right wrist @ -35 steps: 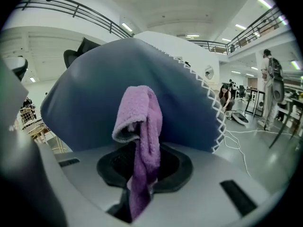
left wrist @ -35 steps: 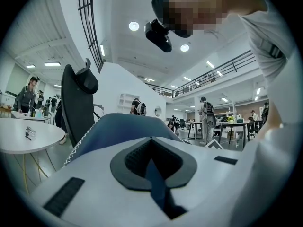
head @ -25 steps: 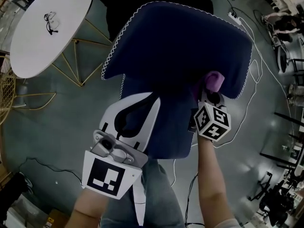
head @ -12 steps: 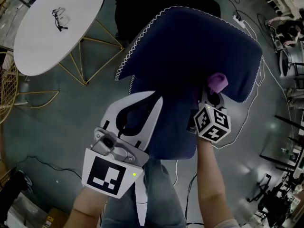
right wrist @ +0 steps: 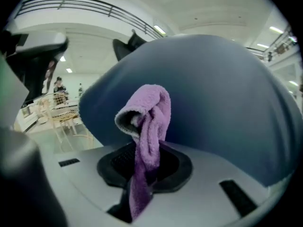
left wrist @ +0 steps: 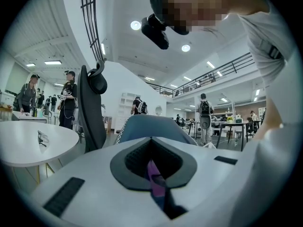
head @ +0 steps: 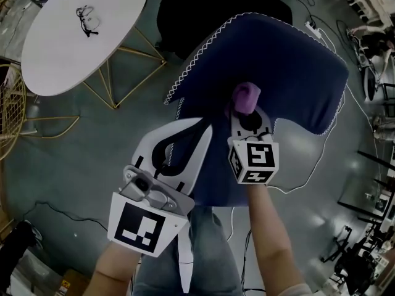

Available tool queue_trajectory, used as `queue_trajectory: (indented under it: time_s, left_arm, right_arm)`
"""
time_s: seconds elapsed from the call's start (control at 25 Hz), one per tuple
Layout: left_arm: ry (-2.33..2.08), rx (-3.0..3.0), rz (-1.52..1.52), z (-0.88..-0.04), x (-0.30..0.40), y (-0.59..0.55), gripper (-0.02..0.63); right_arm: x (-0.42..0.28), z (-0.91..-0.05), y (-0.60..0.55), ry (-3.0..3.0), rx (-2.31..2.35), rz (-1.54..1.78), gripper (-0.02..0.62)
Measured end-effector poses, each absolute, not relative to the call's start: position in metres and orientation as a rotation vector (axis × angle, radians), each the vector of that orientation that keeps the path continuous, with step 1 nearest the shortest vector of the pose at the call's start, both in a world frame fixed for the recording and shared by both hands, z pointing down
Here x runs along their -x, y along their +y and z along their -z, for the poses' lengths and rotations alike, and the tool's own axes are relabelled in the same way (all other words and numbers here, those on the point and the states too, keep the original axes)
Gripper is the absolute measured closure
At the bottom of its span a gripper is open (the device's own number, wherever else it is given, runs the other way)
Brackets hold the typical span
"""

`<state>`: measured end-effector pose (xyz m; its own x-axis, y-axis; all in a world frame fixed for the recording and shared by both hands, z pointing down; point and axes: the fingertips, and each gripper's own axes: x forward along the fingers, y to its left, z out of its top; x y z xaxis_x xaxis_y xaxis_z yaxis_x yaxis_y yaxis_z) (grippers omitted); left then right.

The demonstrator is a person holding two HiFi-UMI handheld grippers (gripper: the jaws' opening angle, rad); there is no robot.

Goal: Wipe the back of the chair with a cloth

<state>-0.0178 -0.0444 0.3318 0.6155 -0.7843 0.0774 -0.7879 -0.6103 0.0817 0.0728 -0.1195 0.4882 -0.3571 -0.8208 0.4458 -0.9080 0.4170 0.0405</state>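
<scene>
Your right gripper pinching cloth up against chair; left gripper jaws pressed together, beside chair.

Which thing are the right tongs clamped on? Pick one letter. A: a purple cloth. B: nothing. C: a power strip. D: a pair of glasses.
A: the right gripper view shows the purple cloth pinched between the right tongs, in front of the blue chair back.

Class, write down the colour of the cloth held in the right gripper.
Light purple; the cloth shows best in the right gripper view, pinched by the right gripper.
</scene>
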Motion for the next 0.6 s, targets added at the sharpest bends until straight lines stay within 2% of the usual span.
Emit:
queue_trajectory:
  time_s: [0.16, 0.6]
  left_arm:
    - [-1.346, -2.716, -0.053, -0.332, 0.034, -0.043, 0.594]
    - [-1.388, -2.678, -0.032, -0.333, 0.066, -0.038, 0.594]
  right_arm:
    - [-0.001, -0.473, -0.119, -2.366, -1.311, -0.191, 0.52]
    - [0.043, -0.463, -0.098, -2.464, -1.259, -0.238, 0.522]
